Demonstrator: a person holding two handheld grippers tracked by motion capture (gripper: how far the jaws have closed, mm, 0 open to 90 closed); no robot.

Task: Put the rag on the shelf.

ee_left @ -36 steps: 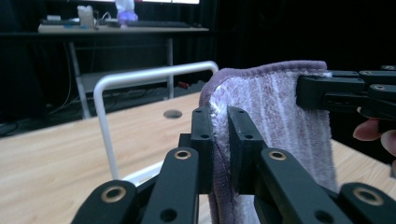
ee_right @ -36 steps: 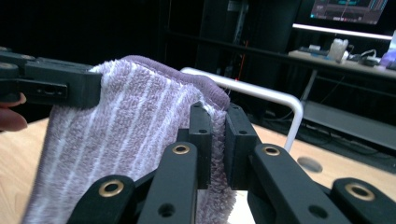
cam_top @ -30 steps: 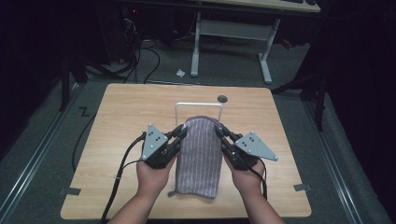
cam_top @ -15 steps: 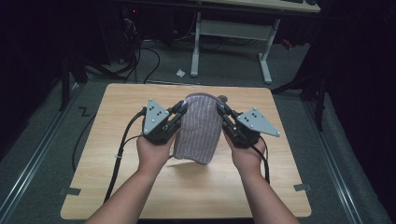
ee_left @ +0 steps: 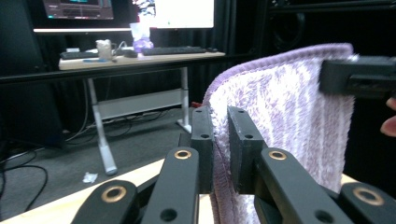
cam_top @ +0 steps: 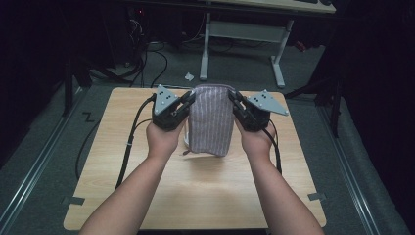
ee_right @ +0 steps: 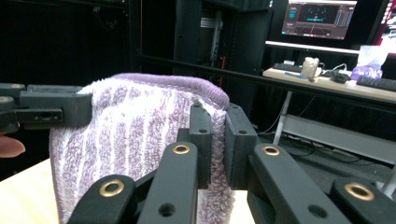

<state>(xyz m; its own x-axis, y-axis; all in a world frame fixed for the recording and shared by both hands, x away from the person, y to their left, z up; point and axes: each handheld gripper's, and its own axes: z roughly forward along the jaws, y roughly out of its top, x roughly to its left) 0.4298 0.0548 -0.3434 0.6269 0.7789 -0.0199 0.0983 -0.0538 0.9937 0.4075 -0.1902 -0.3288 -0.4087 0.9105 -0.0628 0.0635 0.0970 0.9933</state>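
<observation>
From where I stand, the left gripper (cam_top: 188, 99) has its jaws pinched tight on the left edge of a purple striped towel (cam_top: 211, 118), near its upper corner; in the left gripper view the terry pile (ee_left: 289, 116) is squeezed between the two black jaws with hardly any gap. The towel hangs between both hands above the far middle of the wooden table (cam_top: 195, 191), spread flat and upright, its lower hem dangling just over the tabletop; whether it brushes the wood I cannot tell. Something white (cam_top: 186, 142) peeks out by the towel's lower left edge, too hidden to name. On the right, the right gripper (cam_top: 236, 102) is likewise clamped on the opposite edge, the cloth (ee_right: 140, 135) caught between its jaws. I judge the lifting and spreading done; hanging or laying it down remains.
</observation>
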